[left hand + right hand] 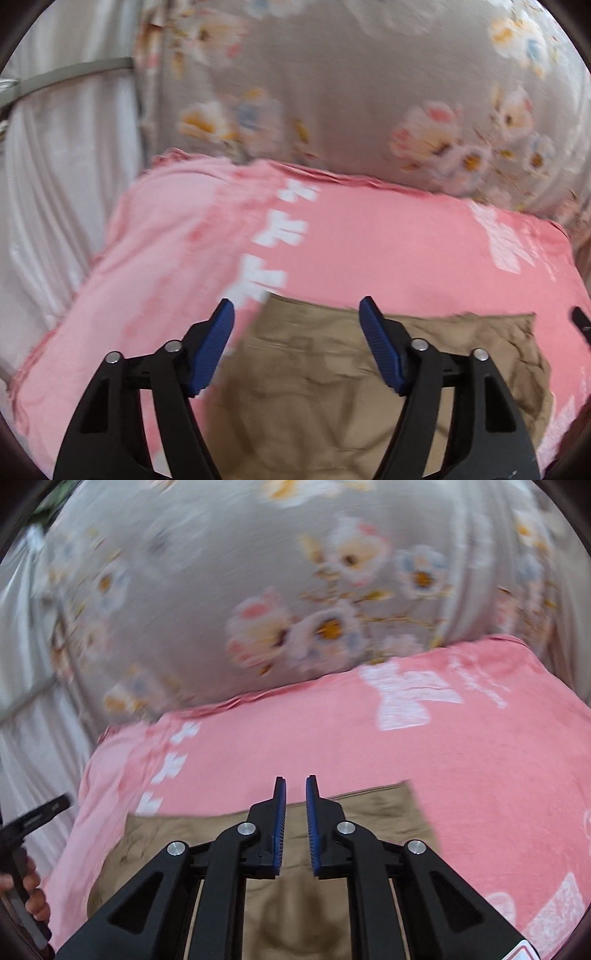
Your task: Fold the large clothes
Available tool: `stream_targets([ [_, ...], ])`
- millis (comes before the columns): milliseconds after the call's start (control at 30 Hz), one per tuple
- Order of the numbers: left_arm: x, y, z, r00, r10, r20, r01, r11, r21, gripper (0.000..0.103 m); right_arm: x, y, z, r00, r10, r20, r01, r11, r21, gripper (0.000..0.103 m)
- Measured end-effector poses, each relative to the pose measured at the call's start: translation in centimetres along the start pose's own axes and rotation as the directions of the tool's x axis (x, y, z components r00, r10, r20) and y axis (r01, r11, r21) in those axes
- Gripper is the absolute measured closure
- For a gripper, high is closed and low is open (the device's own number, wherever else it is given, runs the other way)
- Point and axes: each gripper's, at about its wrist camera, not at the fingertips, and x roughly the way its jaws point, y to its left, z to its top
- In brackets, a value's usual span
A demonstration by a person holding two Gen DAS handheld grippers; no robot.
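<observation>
A khaki garment point(314, 387) lies folded flat on a pink towel with white prints point(369, 240). My left gripper point(295, 306) hovers above the garment's far edge. It is open wide, with nothing between its blue pads. In the right wrist view the same khaki garment point(369, 805) lies under my right gripper point(295, 781). That gripper's jaws stand nearly closed with a narrow gap, and nothing is between them. Both views are blurred.
A grey floral sheet point(351, 92) rises behind the pink towel point(332, 746). White fabric point(55, 166) hangs at the left. A hand holding the left gripper's handle point(22, 849) shows at the left edge of the right wrist view.
</observation>
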Motion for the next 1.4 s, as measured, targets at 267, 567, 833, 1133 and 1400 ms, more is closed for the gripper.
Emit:
stream_targets([
  [267, 9.2, -8.4, -2.5, 0.981, -0.014, -0.196, 0.022, 0.999, 0.039, 0.058, 6.9, 5.5, -2.9, 0.989, -0.023, -0.144, 0.003, 0.991, -0.132, 0.098],
  [567, 13.3, -9.4, -5.1, 0.974, 0.024, -0.225, -0.014, 0.999, 0.046, 0.057, 12.4, 3.9, -5.6, 0.967, -0.048, -0.251, 0.017, 0.992, -0.122, 0.102],
  [833, 14.4, -9.9, -6.3, 0.982, 0.057, -0.181, -0.044, 0.996, 0.075, 0.057, 14.1, 3.3, -6.7, 0.962, -0.024, -0.272, 0.000, 0.996, -0.090, 0.103],
  [1133, 15.2, -10.6, -7.1, 0.986, 0.090, -0.143, -0.075, 0.992, 0.102, 0.056, 14.9, 3.0, -7.3, 0.961, -0.016, -0.274, -0.005, 0.997, -0.076, 0.103],
  [1400, 15.5, -11.1, -7.4, 0.985, 0.114, -0.126, -0.099, 0.988, 0.122, 0.056, 15.4, 3.1, -7.8, 0.960, -0.027, -0.278, 0.002, 0.996, -0.090, 0.103],
])
